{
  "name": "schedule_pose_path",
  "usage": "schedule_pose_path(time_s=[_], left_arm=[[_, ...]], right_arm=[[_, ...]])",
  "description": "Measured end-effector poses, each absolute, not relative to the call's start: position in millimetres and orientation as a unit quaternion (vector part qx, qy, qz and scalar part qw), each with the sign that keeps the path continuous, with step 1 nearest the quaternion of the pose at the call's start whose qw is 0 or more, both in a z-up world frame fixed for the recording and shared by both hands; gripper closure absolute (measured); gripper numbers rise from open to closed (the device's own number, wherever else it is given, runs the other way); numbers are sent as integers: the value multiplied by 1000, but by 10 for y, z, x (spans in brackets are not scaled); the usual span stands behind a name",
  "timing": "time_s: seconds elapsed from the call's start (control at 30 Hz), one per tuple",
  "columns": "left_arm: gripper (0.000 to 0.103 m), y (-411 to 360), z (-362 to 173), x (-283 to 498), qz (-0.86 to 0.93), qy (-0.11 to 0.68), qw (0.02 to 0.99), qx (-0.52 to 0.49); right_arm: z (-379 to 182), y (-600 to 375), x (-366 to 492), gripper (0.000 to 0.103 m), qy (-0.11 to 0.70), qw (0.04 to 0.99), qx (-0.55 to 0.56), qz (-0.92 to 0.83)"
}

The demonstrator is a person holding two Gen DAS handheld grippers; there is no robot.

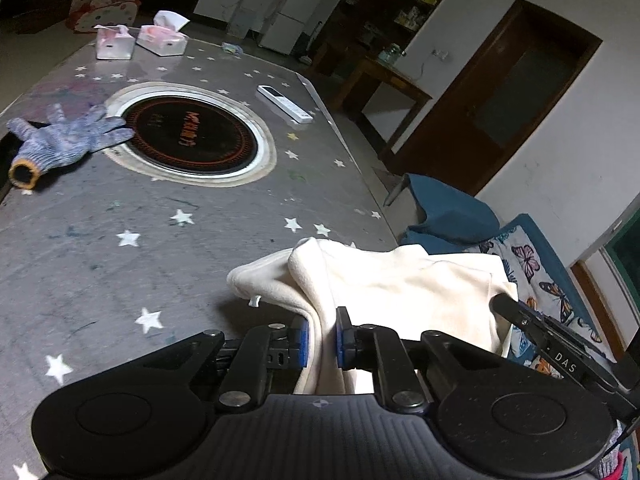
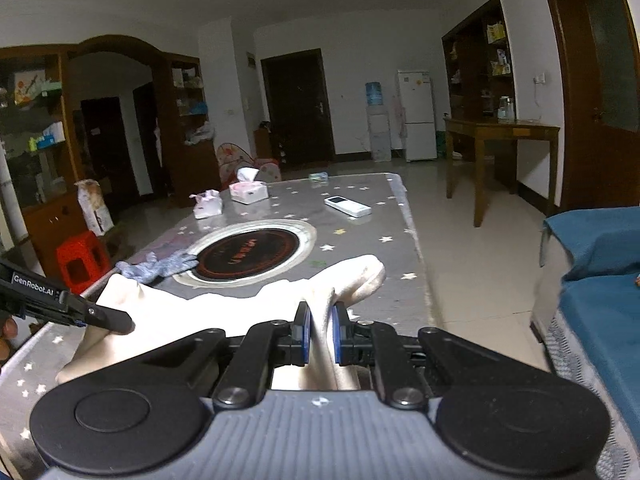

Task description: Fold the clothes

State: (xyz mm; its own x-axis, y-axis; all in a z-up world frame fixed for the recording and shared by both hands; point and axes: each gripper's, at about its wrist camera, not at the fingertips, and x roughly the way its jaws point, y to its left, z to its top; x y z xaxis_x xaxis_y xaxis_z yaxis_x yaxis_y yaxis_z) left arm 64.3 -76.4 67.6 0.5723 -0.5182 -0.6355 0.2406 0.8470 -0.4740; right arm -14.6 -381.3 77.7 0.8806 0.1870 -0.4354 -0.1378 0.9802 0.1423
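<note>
Only rightward: red stool [image 2: 82, 261].

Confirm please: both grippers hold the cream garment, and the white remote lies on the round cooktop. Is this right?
Not quite. Both the left gripper and the right gripper do hold the cream garment, but the white remote lies on the table beside the round cooktop, as the right wrist view shows.

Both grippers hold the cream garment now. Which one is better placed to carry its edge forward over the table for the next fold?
Probably the left gripper: open table lies ahead of it, while the right gripper holds the cream garment near the table's edge.
</note>
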Motion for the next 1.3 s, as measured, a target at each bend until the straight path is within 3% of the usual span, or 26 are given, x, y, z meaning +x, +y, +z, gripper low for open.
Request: schedule_pose_path(time_s=[0.8,0.97,1.13,1.23,1.3], left_arm=[[89,-1156,216,1155,-189,463,857,-128],[83,-1122,113,1196,-171,472,857,-117],[68,-1087,105,1186,-152,466,866,-98],[65,-1073,148,1152,-151,454,874,-90],[62,-1104,182,1089,-159,444,878,-80]], right_arm=[[215,-4163,381,93,295,952,71,48],[73,-4192,434,89,311,947,68,37],[92,-4199,397,86,306,949,62,33],[112,-4156,358,85,303,950,64,44],[93,-4079,329,77,307,948,60,58]])
